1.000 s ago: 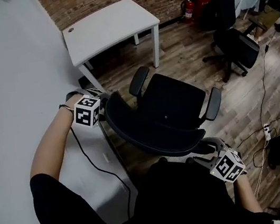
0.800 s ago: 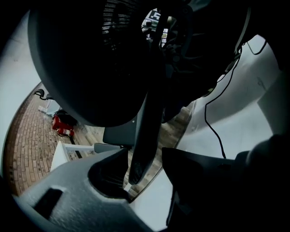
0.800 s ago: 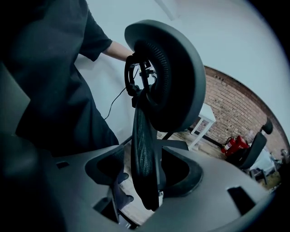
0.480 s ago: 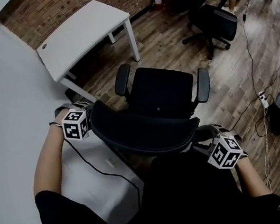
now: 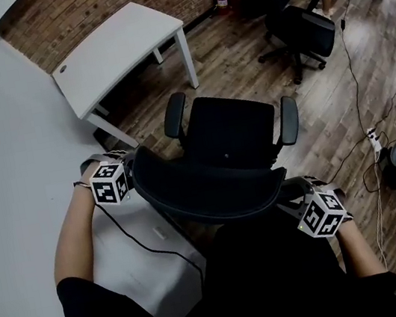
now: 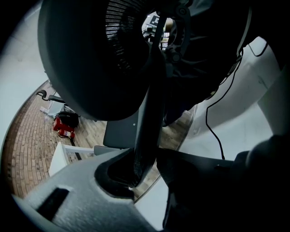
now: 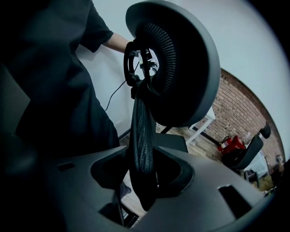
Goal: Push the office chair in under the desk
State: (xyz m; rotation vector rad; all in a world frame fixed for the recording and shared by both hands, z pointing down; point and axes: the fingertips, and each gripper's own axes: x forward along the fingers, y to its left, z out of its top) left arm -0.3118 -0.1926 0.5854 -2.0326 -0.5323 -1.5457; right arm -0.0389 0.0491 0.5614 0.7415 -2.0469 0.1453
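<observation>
left claw (image 5: 133,170) and right claw (image 5: 292,196) were closing on opposite edges of the chair back (image 5: 203,187), one each side, judged to keep the push straight. the chair (image 5: 234,128) was stood apart from the tabletop (image 5: 114,51), seat facing it.

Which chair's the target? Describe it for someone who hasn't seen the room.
Start at the brick wall and the white desk standing before it. The office chair is the black one nearest that desk. Unlike the other black chair farther right, its backrest edges sit in the closing jaws of the left gripper and right gripper.
</observation>
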